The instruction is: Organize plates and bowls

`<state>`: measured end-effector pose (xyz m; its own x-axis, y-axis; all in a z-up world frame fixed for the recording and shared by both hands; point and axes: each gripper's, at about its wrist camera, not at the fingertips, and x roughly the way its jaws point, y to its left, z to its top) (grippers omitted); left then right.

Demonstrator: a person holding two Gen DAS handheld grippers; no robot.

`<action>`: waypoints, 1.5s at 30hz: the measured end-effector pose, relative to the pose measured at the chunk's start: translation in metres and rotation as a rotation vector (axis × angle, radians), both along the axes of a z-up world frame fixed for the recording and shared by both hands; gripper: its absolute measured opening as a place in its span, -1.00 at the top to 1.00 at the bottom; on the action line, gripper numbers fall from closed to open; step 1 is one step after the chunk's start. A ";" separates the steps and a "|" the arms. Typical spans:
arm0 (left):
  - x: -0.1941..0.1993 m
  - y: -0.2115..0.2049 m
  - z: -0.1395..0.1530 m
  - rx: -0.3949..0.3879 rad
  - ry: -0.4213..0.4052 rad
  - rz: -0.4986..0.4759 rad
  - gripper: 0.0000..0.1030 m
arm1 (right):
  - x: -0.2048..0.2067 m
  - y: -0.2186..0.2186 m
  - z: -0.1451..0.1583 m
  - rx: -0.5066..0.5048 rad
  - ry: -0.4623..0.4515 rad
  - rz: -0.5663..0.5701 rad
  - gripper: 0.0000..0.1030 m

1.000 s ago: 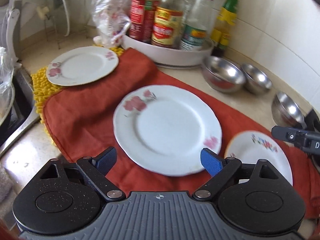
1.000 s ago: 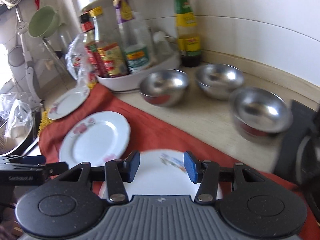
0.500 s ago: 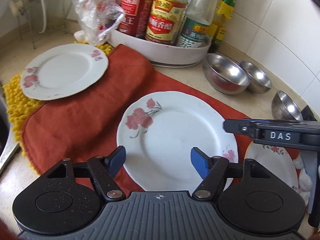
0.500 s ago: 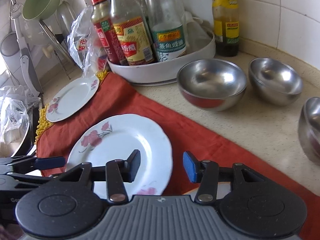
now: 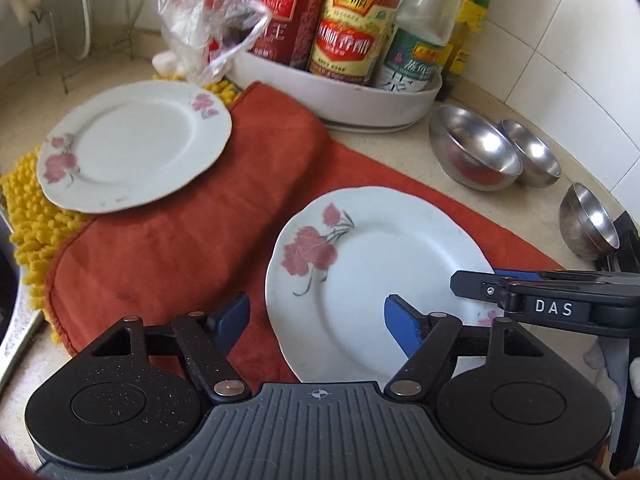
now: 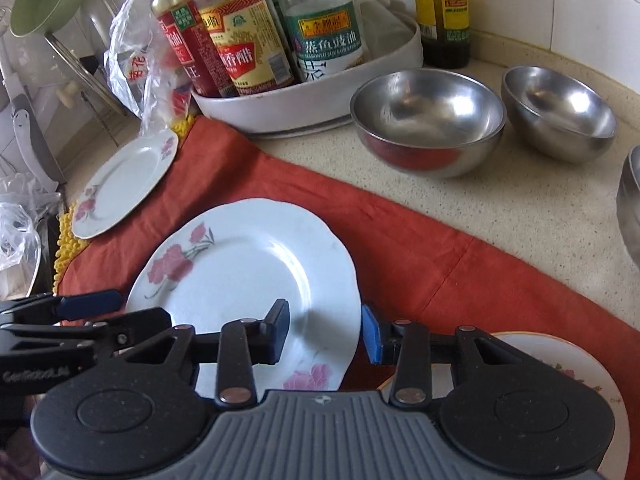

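A white plate with red flowers (image 5: 380,276) (image 6: 248,276) lies on the red cloth (image 5: 180,240) (image 6: 420,264). My left gripper (image 5: 316,320) is open over its near left rim. My right gripper (image 6: 326,330) is open, its jaws either side of the plate's right rim; it shows in the left wrist view (image 5: 544,300). A second flowered plate (image 5: 132,144) (image 6: 124,188) lies far left. A smaller plate (image 6: 560,364) lies near right under my right gripper. Three steel bowls (image 6: 428,120) (image 6: 560,114) (image 5: 588,224) stand on the counter.
A white tray (image 5: 340,96) (image 6: 312,92) of sauce bottles stands at the back. A plastic bag (image 5: 208,20) is left of it. A yellow mat (image 5: 36,216) lies under the cloth. A sink edge (image 5: 16,340) is at far left.
Both grippers moved left and forward. The middle plate now sits right of the left gripper's centre, and the right gripper's jaws reach its right rim. Nothing was grasped.
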<state>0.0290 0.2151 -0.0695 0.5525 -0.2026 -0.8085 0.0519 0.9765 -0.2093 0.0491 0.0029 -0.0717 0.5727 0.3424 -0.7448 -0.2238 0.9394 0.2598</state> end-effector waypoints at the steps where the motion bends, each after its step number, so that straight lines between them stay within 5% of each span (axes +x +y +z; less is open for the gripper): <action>1: 0.001 0.001 -0.002 -0.004 0.011 -0.005 -0.51 | -0.001 0.001 0.000 -0.002 -0.003 -0.002 0.22; 6: 0.003 -0.003 -0.005 0.008 0.024 -0.040 -0.38 | -0.001 0.001 0.001 0.013 0.005 -0.015 0.15; 9: 0.006 -0.004 -0.005 0.011 0.026 -0.054 -0.40 | -0.003 0.004 0.000 0.020 -0.001 0.008 -0.10; 13: 0.015 -0.008 -0.009 0.005 0.011 -0.115 -0.69 | -0.005 0.009 0.001 -0.005 -0.013 0.029 -0.15; 22: 0.020 -0.007 -0.006 0.072 0.012 -0.136 -0.37 | -0.009 0.007 0.006 -0.052 -0.026 -0.032 0.37; 45: 0.001 -0.032 0.008 0.072 -0.062 -0.186 -0.38 | -0.035 -0.020 0.034 0.009 -0.106 -0.151 0.40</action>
<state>0.0297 0.1832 -0.0611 0.5603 -0.2487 -0.7900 0.2431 0.9612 -0.1302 0.0141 -0.0174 -0.0382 0.6930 0.2533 -0.6749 -0.1073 0.9620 0.2509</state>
